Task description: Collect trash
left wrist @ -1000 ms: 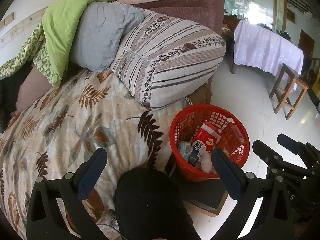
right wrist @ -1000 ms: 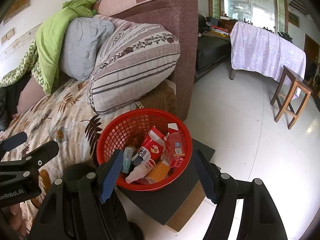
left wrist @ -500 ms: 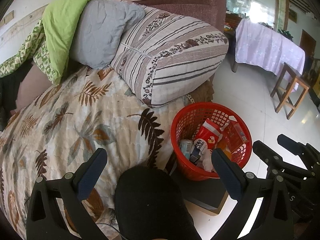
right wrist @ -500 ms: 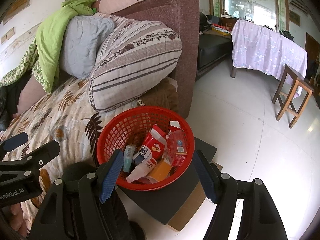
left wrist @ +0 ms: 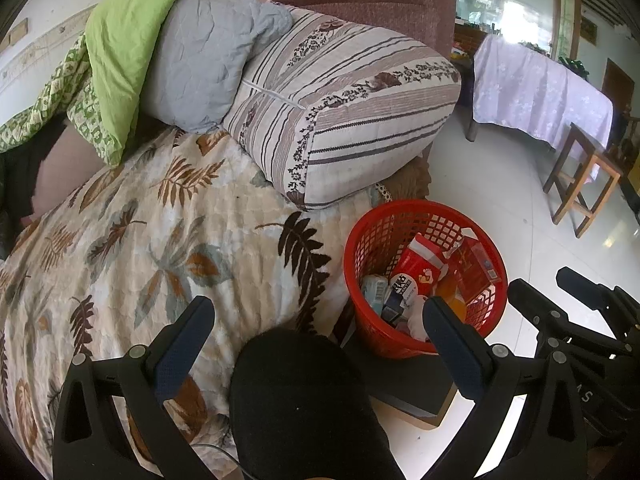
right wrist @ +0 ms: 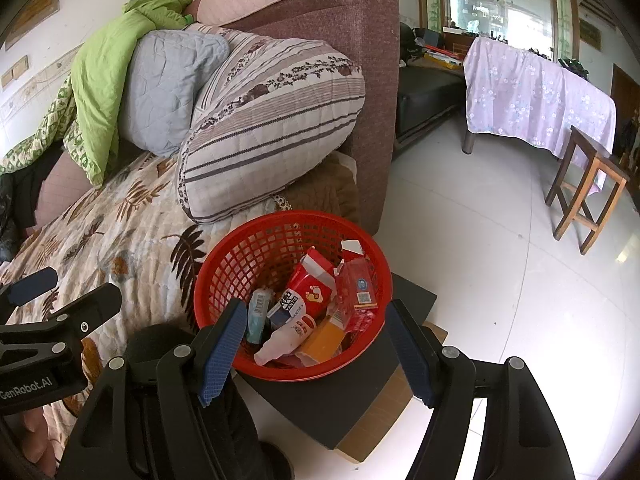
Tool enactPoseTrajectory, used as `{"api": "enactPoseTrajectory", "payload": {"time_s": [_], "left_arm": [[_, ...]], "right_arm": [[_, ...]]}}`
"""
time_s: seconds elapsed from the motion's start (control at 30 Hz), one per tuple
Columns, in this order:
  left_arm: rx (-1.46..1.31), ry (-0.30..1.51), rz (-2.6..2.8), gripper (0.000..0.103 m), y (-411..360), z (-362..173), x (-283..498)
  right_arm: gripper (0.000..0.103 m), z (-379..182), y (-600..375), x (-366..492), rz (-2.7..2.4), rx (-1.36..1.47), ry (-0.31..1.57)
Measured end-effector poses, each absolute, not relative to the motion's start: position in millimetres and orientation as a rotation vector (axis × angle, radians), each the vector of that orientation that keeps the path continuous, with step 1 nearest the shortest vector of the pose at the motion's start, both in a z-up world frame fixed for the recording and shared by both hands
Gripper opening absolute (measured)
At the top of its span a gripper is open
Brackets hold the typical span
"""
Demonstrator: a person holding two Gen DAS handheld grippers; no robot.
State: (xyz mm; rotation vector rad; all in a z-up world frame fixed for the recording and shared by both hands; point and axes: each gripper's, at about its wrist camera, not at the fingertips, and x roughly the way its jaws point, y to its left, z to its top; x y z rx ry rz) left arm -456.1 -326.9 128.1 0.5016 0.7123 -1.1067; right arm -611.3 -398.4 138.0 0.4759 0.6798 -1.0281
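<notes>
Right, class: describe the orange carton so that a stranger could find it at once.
Start at the sofa; beside it stands a red mesh basket on a dark platform. Among the red packets, the orange carton lies at the near rim, the only plain orange piece.

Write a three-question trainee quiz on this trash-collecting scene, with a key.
1. True or false: both the left gripper and the right gripper are open and hold nothing.
2. The red mesh basket stands on: A) the leaf-print bedspread; B) a dark flat board on the floor; C) the wooden stool.
3. Fill in: the striped pillow leans against a ____ quilted cushion.

Key: 1 true; 2 B; 3 grey.
</notes>
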Motion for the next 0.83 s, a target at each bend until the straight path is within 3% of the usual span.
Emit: {"api": "enactPoseTrajectory", "payload": {"time_s": [0.83], "left_arm": [[0.528,0.725,-1.13,0.103,-335.1,123.3,-461.7]], "right_arm": [[0.076,133.7,-405.0,-616.1,-1.038,0.504,0.679]]}}
